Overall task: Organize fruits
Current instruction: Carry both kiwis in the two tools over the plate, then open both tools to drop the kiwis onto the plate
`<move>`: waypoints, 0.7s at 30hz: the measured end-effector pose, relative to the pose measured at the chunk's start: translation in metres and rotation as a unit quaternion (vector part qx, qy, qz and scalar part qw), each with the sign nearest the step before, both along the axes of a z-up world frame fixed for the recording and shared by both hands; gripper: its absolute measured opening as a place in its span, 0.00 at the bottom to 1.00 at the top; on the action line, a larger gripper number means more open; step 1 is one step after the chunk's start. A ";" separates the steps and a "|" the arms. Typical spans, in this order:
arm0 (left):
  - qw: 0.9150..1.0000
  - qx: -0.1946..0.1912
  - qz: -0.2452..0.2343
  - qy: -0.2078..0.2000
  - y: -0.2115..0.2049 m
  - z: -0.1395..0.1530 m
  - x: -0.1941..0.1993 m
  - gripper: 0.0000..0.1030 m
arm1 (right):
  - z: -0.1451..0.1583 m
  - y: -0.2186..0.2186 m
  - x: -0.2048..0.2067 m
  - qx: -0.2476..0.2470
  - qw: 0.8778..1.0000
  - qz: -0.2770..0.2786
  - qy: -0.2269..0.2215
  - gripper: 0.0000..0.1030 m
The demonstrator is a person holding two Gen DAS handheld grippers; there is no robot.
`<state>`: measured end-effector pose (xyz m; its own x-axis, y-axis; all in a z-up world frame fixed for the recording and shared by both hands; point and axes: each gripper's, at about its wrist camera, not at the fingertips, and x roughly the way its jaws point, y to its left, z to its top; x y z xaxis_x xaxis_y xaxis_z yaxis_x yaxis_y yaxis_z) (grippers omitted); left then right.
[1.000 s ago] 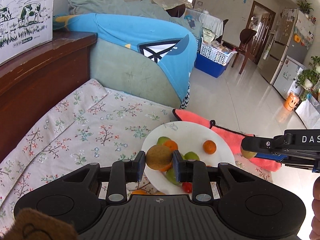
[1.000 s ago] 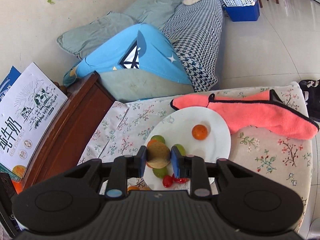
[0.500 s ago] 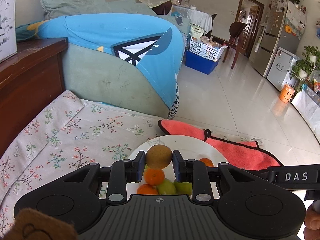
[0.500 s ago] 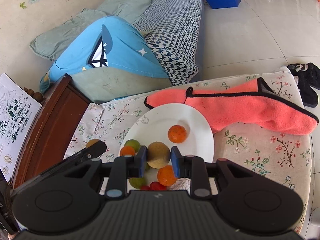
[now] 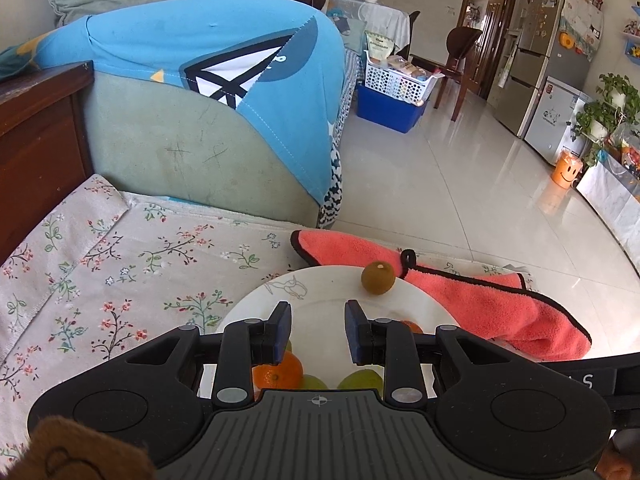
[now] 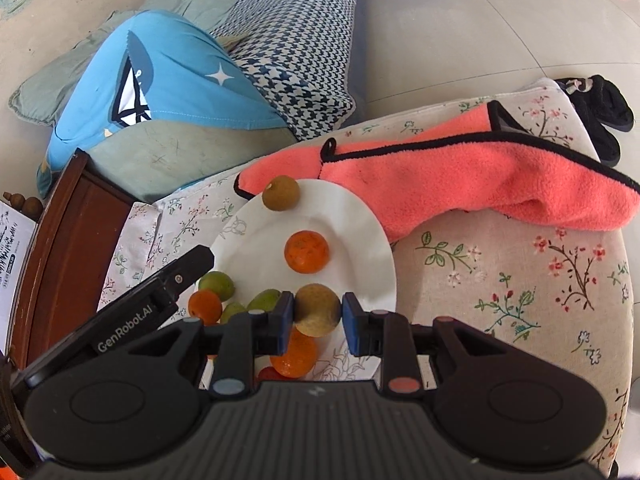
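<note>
Floral cloth (image 6: 500, 280), left gripper (image 5: 318, 322) empty over plate (image 5: 320, 300), right gripper (image 6: 319, 314) clamping kiwi (image 6: 318, 310)

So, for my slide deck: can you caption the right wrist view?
Right hand-held gripper holds a brown kiwi above the white plate; another kiwi sits at its far rim.

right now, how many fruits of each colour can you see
brown fruit: 2, one held in the right tool
orange fruit: 3
green fruit: 3
red fruit: 1 showing, partly hidden
total: 9
</note>
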<state>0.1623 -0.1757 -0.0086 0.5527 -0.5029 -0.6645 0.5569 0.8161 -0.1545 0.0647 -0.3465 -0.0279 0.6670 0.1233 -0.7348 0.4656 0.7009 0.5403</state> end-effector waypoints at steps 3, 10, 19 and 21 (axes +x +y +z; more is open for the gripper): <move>1.000 -0.002 0.007 -0.004 0.002 0.003 -0.001 0.28 | -0.002 -0.002 0.001 0.016 1.000 -0.004 -0.002 0.28; 1.000 -0.008 0.020 -0.010 0.008 0.014 -0.005 0.34 | 0.003 -0.004 -0.001 0.026 0.999 -0.005 -0.019 0.28; 0.998 -0.027 0.050 -0.014 0.037 0.043 -0.016 0.58 | 0.016 0.003 -0.003 0.016 0.999 0.015 -0.030 0.29; 0.998 -0.022 0.060 -0.013 0.044 0.048 -0.020 0.64 | 0.020 0.008 -0.005 0.009 0.999 0.026 -0.035 0.30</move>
